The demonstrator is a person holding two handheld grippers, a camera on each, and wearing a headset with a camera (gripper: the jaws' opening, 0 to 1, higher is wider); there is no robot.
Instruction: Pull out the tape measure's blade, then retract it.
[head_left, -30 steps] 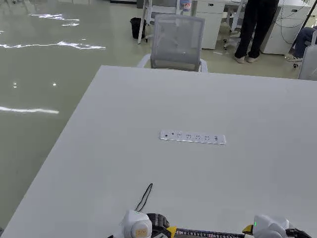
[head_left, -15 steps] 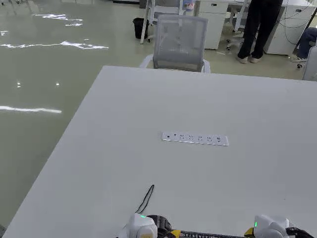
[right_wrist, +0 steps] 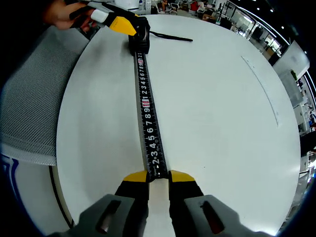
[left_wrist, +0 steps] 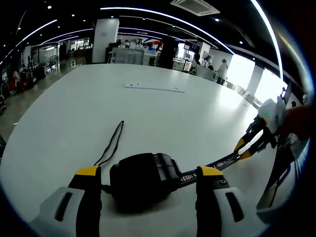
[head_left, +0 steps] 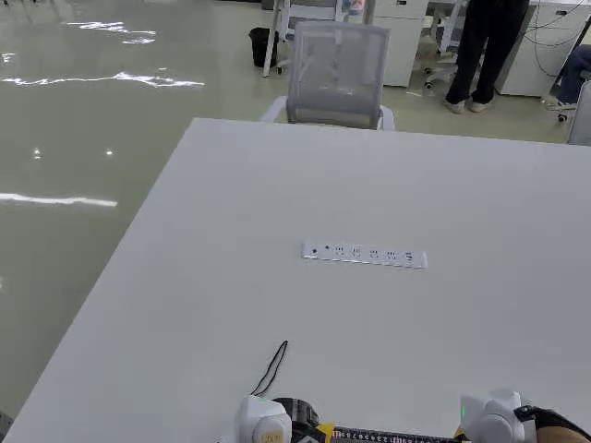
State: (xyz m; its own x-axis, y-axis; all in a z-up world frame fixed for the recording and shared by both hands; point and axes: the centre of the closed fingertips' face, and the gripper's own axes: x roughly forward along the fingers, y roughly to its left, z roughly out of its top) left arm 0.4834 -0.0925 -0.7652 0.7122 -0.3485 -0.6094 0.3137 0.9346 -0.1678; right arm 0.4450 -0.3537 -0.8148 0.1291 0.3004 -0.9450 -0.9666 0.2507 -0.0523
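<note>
On the blade, numerals 2 to 9, right tool pinching

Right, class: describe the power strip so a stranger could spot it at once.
On the big white table, look to the middle, well beyond the black tape measure at the near edge. The power strip is the flat white bar with a row of sockets.
</note>
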